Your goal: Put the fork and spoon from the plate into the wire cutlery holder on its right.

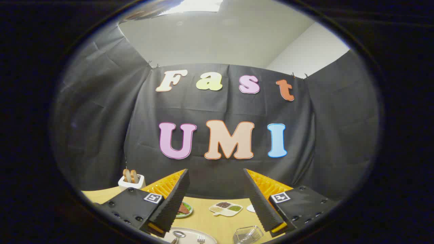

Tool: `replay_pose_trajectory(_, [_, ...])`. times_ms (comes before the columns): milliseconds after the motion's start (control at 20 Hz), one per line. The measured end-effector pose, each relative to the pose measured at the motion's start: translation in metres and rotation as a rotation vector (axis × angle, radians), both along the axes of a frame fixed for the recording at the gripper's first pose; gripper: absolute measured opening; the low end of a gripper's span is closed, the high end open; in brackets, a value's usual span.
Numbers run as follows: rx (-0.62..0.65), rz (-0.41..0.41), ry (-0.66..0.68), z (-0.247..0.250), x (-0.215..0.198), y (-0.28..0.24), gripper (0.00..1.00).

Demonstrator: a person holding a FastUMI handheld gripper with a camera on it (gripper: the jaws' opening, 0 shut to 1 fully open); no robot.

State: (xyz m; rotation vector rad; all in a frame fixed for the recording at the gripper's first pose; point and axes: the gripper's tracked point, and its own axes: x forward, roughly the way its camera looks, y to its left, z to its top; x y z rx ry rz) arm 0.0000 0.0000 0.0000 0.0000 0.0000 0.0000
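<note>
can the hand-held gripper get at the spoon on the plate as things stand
Probably yes. The hand-held gripper is open and holds nothing, and the spoon lies uncovered on the plate just below its fingers, beside the fork.

I count one white round plate (pixel 190 232), and on it one metal spoon (pixel 177 235) and one metal fork (pixel 201 239). One clear wire cutlery holder (pixel 248 235). One green dish (pixel 187 210), one white divided tray (pixel 225 208) with three compartments, one white cup (pixel 131 183) holding two wooden handles. My claw (pixel 217 200) has two fingers, spread wide apart.
</note>
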Motion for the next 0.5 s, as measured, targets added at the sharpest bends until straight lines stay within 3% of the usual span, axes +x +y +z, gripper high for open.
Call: replay_pose_trajectory(500, [0.029,0.006,0.004,0.0005,0.0083,0.0016,1.0])
